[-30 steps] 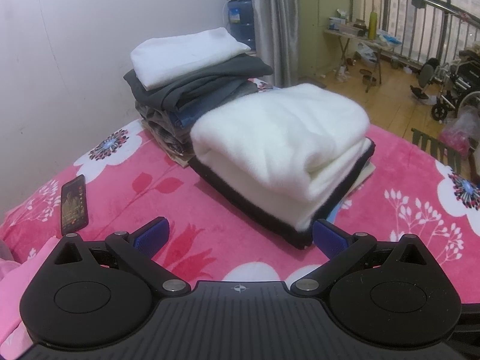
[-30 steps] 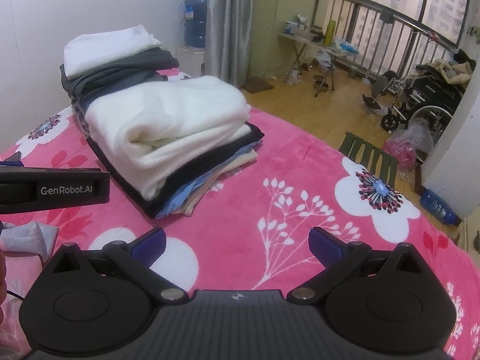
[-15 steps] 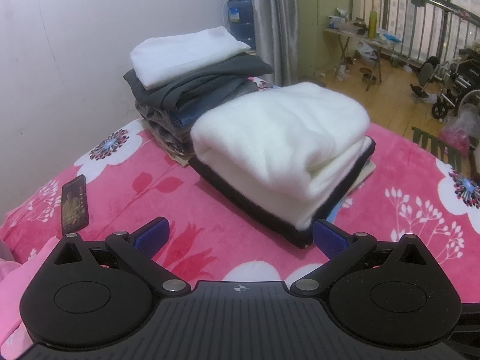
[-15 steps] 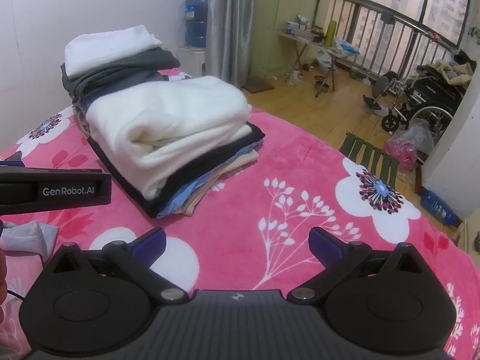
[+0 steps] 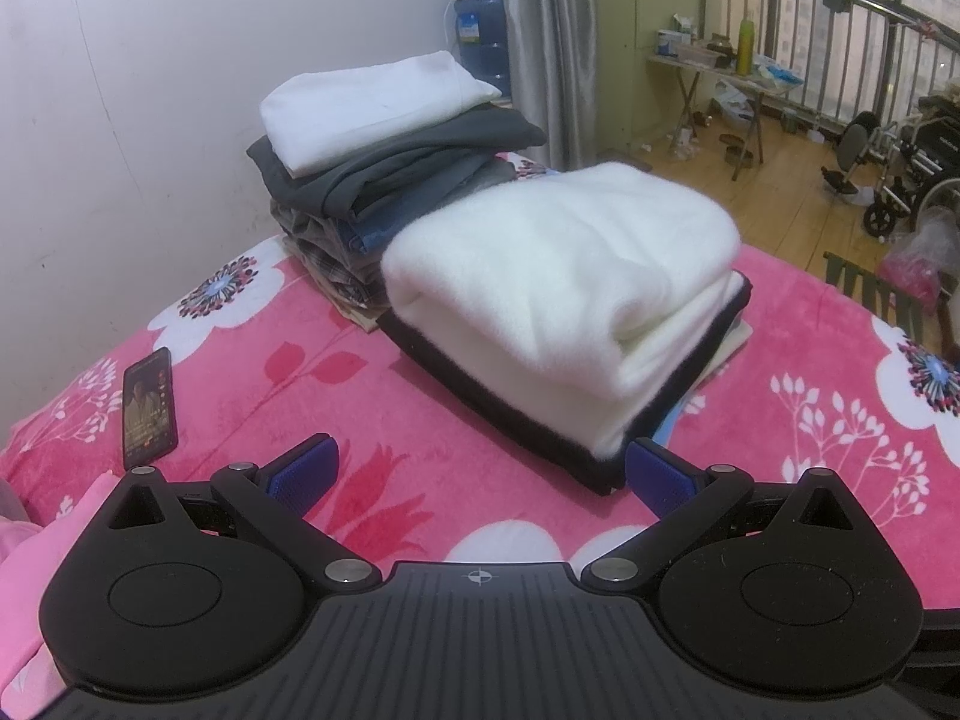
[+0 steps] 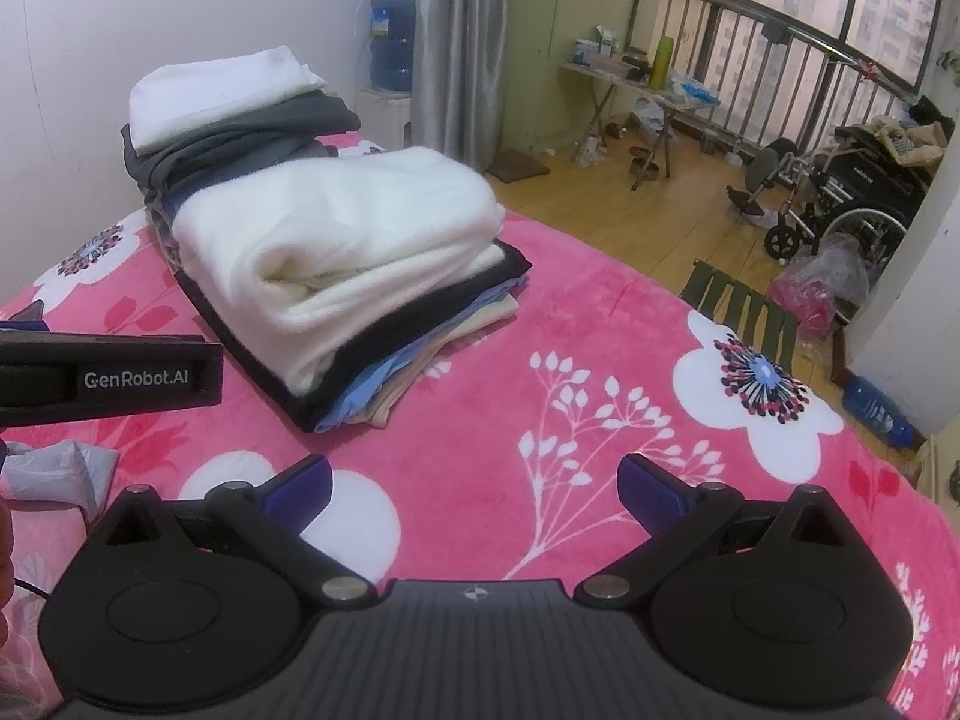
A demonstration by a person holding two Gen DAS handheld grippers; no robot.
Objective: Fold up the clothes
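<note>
While nothing has shifted since a second ago, left hand-held gripper (image 5: 478, 468) and right hand-held gripper (image 6: 474, 483) spread wide, empty, folded white fleece (image 5: 558, 294) topping near stack on pink floral bed (image 6: 600, 372), taller pile (image 5: 384, 138) behind by the wall, wheelchair (image 6: 840, 192) on wooden floor.

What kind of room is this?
Most likely a bedroom at home: a bed under a pink flowered blanket, stacks of folded clothes, and a wheelchair near the window railing.

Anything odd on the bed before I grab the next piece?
A phone lies screen-up and lit on the pink blanket, left of the near stack. Both stacks look tidy; only lower layers stick out slightly.
</note>
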